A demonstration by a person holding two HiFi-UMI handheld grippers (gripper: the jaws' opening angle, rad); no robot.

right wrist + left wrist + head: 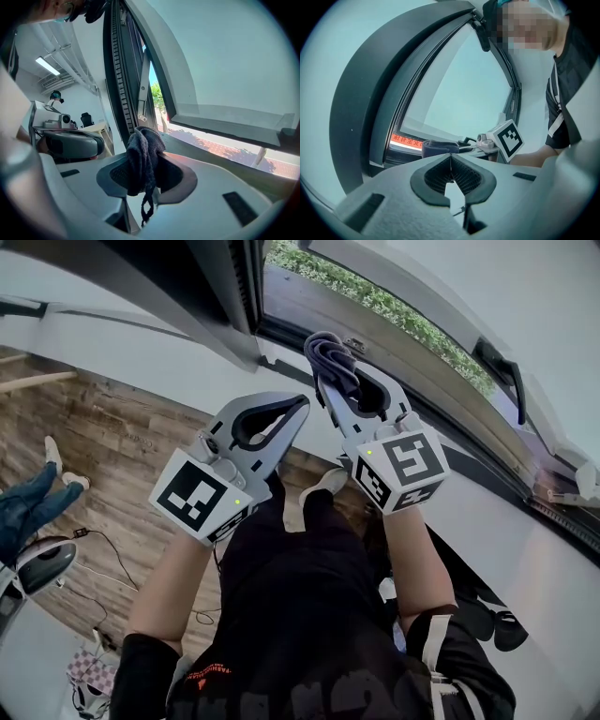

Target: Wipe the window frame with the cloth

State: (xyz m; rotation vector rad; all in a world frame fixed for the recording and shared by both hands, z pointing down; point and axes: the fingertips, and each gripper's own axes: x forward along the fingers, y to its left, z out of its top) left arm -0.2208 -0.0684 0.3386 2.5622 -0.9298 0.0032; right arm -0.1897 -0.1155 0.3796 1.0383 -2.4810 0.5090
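Observation:
A dark grey cloth (330, 356) sticks out of my right gripper (339, 369), whose jaws are shut on it; its folded end rests at the dark lower window frame (281, 337). In the right gripper view the cloth (143, 154) hangs bunched between the pads, with the frame rail (123, 84) just beyond. My left gripper (298, 407) is shut with nothing in it, held a little below and left of the right one. From the left gripper view I see the cloth (439, 148), the right gripper's marker cube (509, 139) and the curved frame (370, 93).
The window sash stands open, with greenery (375, 298) and a paved ledge outside. A black window handle (504, 373) sits on the sash at right. Wooden floor (103, 446) lies below left, with cables and a seated person's legs (33, 502).

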